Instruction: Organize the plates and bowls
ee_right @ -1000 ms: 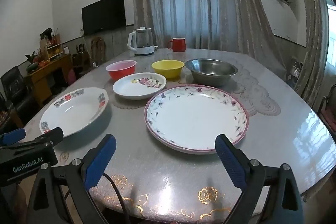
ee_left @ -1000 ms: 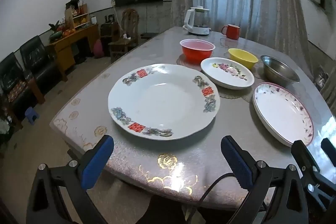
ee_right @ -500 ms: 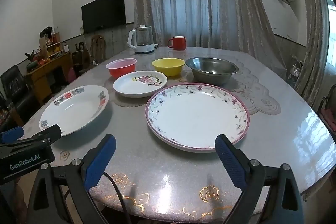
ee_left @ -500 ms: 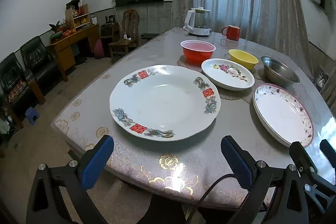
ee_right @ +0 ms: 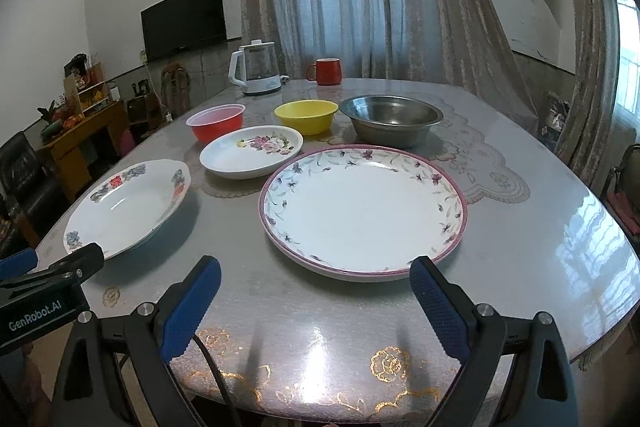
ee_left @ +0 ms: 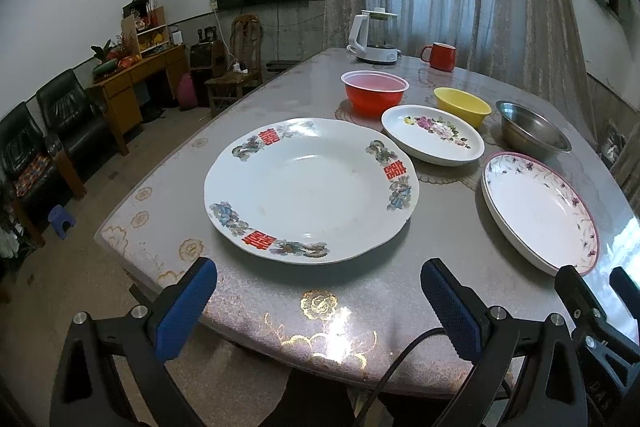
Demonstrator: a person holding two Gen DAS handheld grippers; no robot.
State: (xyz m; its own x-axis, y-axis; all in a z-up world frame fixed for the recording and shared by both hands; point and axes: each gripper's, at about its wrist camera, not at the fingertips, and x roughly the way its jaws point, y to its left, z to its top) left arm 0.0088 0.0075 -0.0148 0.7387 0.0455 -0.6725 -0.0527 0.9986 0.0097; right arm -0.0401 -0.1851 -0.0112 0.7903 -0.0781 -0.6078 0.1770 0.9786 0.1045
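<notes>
Here, every dish on the table (ee_right: 520, 227) sits upright and holds nothing. Straight ahead of the left tongs (ee_left: 318, 305) lies the wide plate with red characters (ee_left: 310, 187); just ahead of the right tongs (ee_right: 314, 301) lies the pink-rimmed floral plate (ee_right: 362, 211). Between and beyond these two sits the small flowered plate (ee_right: 251, 151), and farther still stand the red bowl (ee_right: 216, 122), the yellow bowl (ee_right: 306, 115) and the steel bowl (ee_right: 392, 119) in a row. Past them stand a kettle (ee_right: 256, 71) and a red mug (ee_right: 327, 71). Both tongs hover low at the table's near edge, side by side, pointing across it, jaws spread wide and gripping nothing.
</notes>
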